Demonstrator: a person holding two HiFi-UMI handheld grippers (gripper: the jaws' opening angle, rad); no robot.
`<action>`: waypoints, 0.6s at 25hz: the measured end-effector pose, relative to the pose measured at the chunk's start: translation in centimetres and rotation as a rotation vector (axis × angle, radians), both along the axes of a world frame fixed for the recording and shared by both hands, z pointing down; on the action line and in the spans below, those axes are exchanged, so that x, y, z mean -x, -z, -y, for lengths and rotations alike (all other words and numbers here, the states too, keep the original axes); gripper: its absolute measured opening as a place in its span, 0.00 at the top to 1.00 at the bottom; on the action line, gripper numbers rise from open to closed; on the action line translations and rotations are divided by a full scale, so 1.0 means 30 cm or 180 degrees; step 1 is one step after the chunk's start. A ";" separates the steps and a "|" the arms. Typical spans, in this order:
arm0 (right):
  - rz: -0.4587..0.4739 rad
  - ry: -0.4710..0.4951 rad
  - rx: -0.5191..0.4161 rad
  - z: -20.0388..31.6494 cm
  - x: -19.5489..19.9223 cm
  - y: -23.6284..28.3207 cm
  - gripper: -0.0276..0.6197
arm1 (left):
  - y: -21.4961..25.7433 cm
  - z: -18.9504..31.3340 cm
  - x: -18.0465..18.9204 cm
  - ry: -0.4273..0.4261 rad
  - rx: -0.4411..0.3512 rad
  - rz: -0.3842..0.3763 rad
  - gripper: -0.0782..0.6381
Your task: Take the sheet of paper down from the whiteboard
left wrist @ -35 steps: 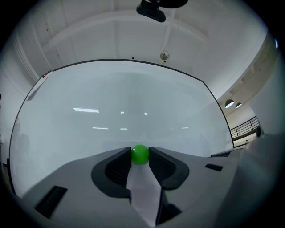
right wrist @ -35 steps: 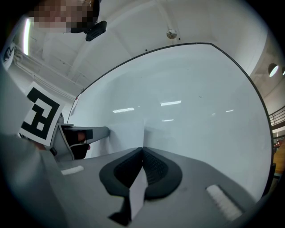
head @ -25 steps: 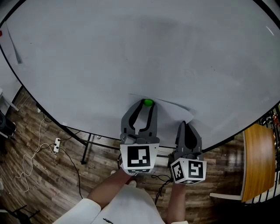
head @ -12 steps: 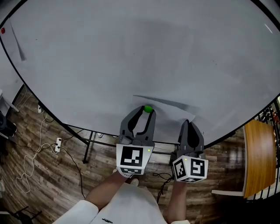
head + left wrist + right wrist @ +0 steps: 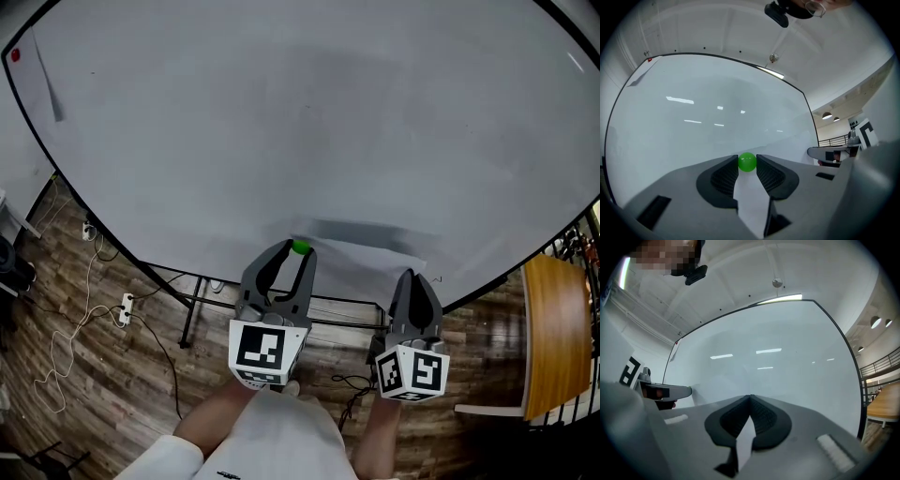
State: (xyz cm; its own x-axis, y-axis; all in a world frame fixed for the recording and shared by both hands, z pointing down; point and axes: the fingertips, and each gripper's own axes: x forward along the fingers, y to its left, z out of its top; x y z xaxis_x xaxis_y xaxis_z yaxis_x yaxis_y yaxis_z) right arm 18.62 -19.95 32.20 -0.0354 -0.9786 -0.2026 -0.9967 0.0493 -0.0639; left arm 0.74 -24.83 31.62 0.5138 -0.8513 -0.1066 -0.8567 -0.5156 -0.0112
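The white sheet of paper (image 5: 361, 255) hangs in front of the big whiteboard (image 5: 300, 122), near its bottom edge. My left gripper (image 5: 292, 247) is shut on a small green ball magnet (image 5: 300, 247) at the sheet's left corner. The left gripper view shows the magnet (image 5: 747, 162) pinched between the fingertips, with the paper (image 5: 787, 147) running off to the right. My right gripper (image 5: 415, 275) is shut at the sheet's right end, the paper's edge nipped between its pads. In the right gripper view the jaws meet at the right gripper's tip (image 5: 750, 397).
Another sheet (image 5: 47, 84) is pinned by a red magnet (image 5: 14, 55) at the board's upper left. A wooden table (image 5: 553, 337) stands at the right. Cables and a power strip (image 5: 122, 307) lie on the floor by the board's stand (image 5: 192, 314).
Both grippers have drawn back and down from the board together. The green magnet and the sheet came with them, and the sheet now lies lower, close to the board's bottom edge.
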 end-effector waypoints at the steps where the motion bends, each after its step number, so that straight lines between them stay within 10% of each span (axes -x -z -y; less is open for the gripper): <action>1: 0.0009 -0.0019 0.0005 -0.008 0.000 -0.004 0.94 | -0.007 -0.003 0.012 -0.0018 0.0012 0.0013 0.72; 15: -0.0164 -0.0265 0.0077 -0.123 0.012 -0.056 0.94 | -0.036 -0.072 0.151 -0.0253 0.0051 0.0031 0.72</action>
State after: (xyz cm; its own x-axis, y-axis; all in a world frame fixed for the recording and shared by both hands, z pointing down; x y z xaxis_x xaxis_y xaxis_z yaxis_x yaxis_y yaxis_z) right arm 18.26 -16.25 33.89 0.0363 -0.9832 -0.1788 -0.9993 -0.0346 -0.0126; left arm -3.79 -22.68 32.69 0.5807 -0.8093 -0.0879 -0.8130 -0.5822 -0.0105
